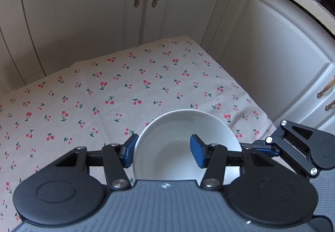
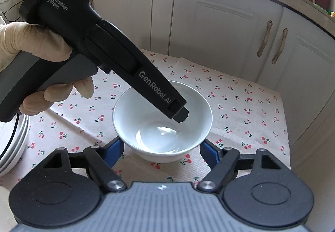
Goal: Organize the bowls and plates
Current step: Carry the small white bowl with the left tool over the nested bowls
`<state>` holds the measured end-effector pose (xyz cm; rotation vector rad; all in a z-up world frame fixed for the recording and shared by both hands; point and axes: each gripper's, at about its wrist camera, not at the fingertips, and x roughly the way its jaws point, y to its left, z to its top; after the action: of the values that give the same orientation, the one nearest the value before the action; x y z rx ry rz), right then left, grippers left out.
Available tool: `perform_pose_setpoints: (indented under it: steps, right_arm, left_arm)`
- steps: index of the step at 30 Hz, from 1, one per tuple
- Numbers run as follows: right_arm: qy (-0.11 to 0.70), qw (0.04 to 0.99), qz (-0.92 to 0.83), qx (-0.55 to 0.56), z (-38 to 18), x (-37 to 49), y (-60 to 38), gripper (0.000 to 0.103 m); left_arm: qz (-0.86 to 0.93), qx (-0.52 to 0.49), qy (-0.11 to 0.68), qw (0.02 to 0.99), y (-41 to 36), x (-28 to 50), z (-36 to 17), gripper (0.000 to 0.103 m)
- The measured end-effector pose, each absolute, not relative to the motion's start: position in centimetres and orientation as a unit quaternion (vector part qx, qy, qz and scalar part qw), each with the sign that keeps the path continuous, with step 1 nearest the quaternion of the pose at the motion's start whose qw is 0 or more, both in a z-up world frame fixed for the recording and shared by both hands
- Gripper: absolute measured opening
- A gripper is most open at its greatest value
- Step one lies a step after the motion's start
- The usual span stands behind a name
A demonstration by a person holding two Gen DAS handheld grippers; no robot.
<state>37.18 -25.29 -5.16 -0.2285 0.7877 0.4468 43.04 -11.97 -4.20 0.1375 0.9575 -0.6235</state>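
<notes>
A white bowl (image 1: 180, 133) is at the near right of the cherry-print tablecloth (image 1: 83, 96). My left gripper (image 1: 163, 153) is shut on its rim, with one blue pad outside the wall and the other inside. In the right wrist view the same bowl (image 2: 146, 110) shows the left gripper's finger (image 2: 180, 114) dipping into it, held by a gloved hand (image 2: 31, 43). I cannot tell whether the bowl's foot touches the cloth. My right gripper (image 2: 162, 151) is open, its pads flanking the bowl's near side without pressing on it.
A stack of white plates (image 2: 12, 144) lies at the left edge of the table. White cabinet doors (image 1: 94, 12) close in behind and to the right of the table. The right gripper's black linkage (image 1: 299, 144) sits just right of the bowl.
</notes>
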Motion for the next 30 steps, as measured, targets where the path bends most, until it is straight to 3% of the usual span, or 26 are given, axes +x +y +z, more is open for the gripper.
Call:
perform_pose_setpoints:
  steps: [30]
  right_arm:
    - [0.349,0.901,0.222,-0.126,0.9,26.1,-24.0,0.083]
  left_arm:
    - [-0.304,0.104,0.398,0.859,-10.0,30.3,2.6,0.053]
